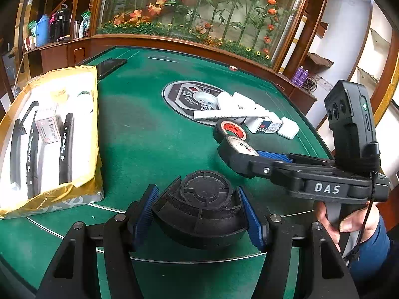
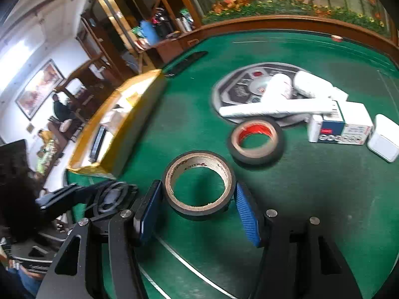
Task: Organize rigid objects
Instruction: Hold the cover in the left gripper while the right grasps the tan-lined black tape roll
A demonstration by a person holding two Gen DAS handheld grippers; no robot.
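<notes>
Left gripper: fingers clamped on a black ribbed cap, held above the green surface.

Right gripper: fingers flank a black tape roll; whether they press on it cannot be told.

Second tape roll: just beyond, beside white boxes.

Yellow-lined box: far left, holding pens.

Step judged: gathering items. Next: carry cap and roll into the box.
</notes>
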